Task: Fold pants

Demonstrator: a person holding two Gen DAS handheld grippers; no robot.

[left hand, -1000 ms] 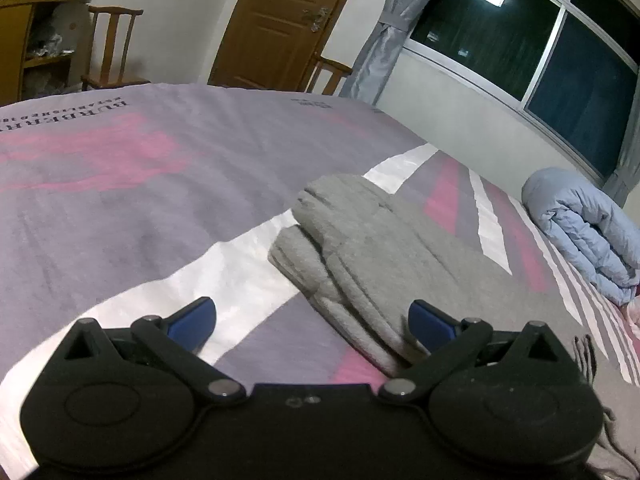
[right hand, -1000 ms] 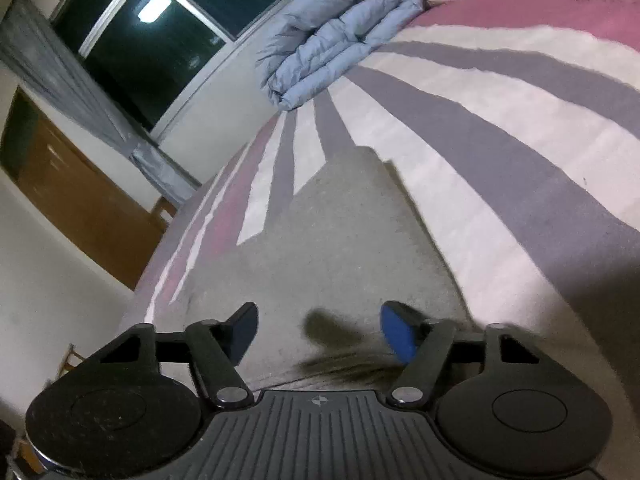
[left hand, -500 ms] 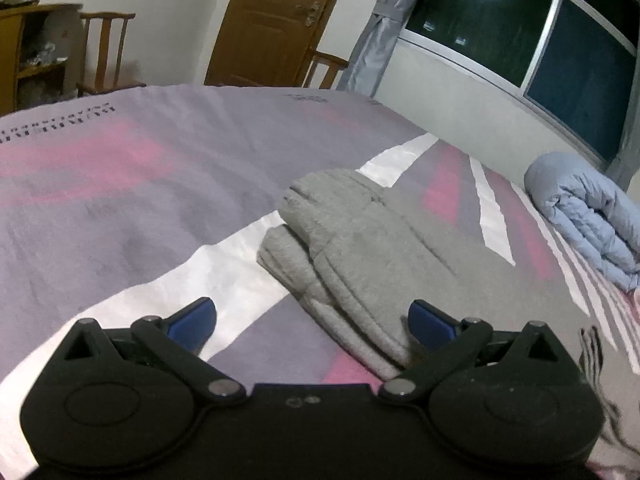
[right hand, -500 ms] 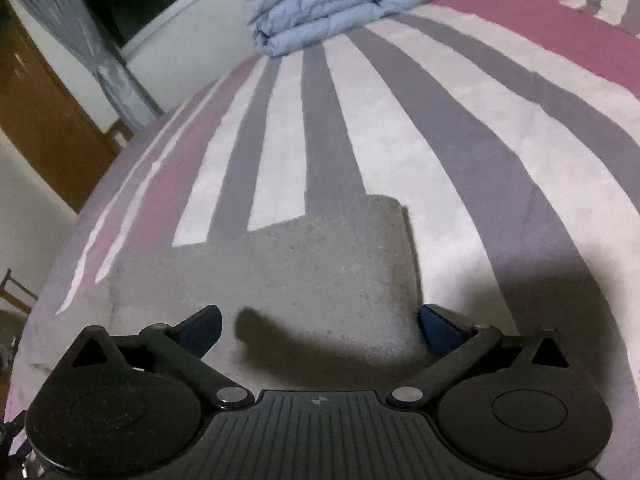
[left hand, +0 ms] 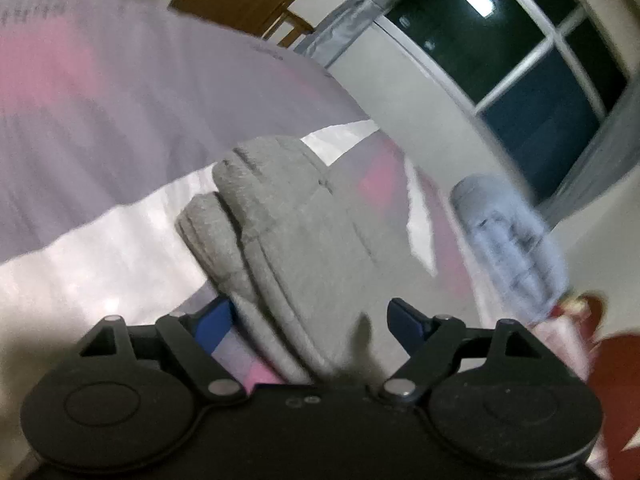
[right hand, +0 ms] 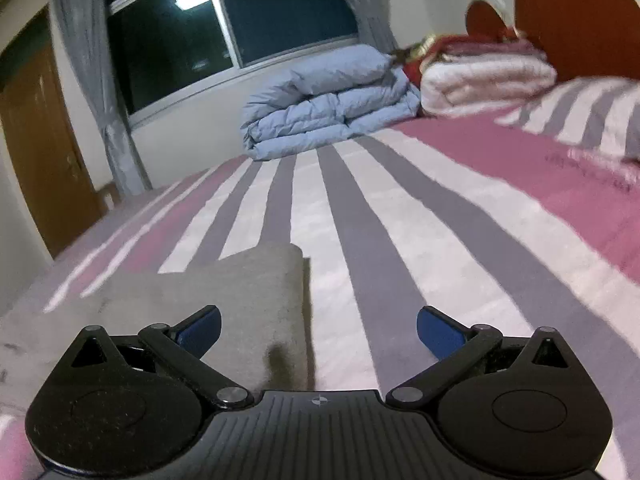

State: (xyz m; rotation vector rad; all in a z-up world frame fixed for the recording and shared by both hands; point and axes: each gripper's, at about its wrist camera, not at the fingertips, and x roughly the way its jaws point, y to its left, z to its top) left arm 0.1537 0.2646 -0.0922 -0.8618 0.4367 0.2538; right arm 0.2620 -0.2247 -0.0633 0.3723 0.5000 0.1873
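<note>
Grey pants [left hand: 304,232] lie folded on the striped bed cover [left hand: 100,240], with the leg ends stacked at the far left. My left gripper [left hand: 310,320] hangs low over the near left edge of the pants and is tilted. Its jaws are closing, with that layered edge between them and no pad visibly pressing. In the right wrist view a flat corner of the pants [right hand: 240,292] reaches under the left finger. My right gripper [right hand: 320,332] stands wide open and empty, straddling the right edge of the pants.
A folded light-blue duvet [right hand: 324,100] and a white-pink blanket [right hand: 484,76] are piled at the head of the bed by a red-brown headboard [right hand: 576,16]. A dark window [right hand: 224,20], grey curtain [right hand: 108,120] and wooden door [right hand: 40,152] line the far wall.
My left gripper has rolled, come closer over the edge of the pants and narrowed its jaws. My right gripper has opened wide, levelled out and swung right, so the pants now lie to its left.
</note>
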